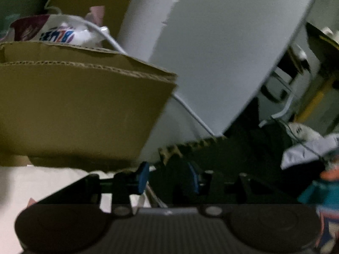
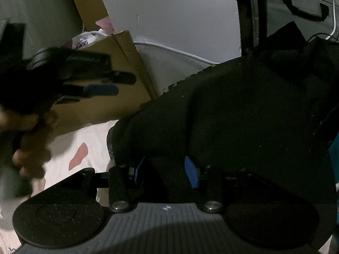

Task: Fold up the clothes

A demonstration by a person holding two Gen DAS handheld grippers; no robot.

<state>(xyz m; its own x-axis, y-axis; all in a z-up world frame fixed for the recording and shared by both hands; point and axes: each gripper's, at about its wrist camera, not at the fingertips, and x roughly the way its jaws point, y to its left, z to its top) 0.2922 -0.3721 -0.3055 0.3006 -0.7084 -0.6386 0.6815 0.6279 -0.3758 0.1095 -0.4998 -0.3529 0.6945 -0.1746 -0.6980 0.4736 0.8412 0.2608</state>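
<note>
A home bedroom: patterned bedsheet [image 2: 89,139], cardboard box [image 1: 80,110] (stuffed with bags), white wall [image 2: 169,10].

Beside the one cardboard box [image 2: 125,80]: one black garment [image 2: 243,116], one white cable [image 2: 173,50], one white bag [image 1: 70,32] inside the box, and two tongs [image 2: 167,170], the second [image 2: 89,80] crossing the box's front.

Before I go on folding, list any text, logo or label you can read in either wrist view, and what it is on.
No text can be read with certainty.
White bag in the cardboard box: large blue and purple letters, upside down and blurred, unreadable.
Maroon part of the same bag: faint pale lettering, too blurred.
White object beyond the dark garment: small dark marks, too small.
Right gripper body: a small white symbol, no letters.
</note>
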